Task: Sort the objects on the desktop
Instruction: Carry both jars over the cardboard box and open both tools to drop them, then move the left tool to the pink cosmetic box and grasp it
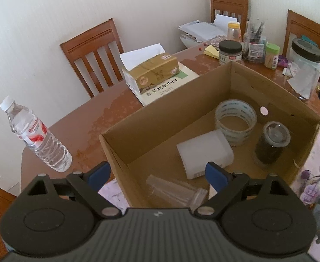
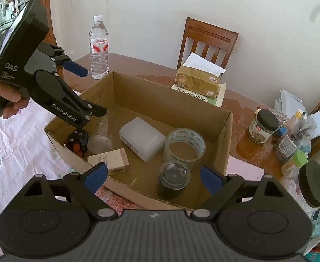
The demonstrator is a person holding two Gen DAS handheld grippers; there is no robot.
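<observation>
Brown wood table holds a cardboard box. Inside the box lie a tape roll, a white tub, a dark jar, a clear cup and a small carton. A water bottle stands behind the box. The left gripper and right gripper are both spread wide and hold nothing.

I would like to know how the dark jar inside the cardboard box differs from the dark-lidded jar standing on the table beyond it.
The boxed jar has a clear lid; the table jar has a solid black one. The boxed jar shows no label; the table jar carries a pale one. The first stands in the cardboard box, the second on bare wood. Both are upright.
</observation>
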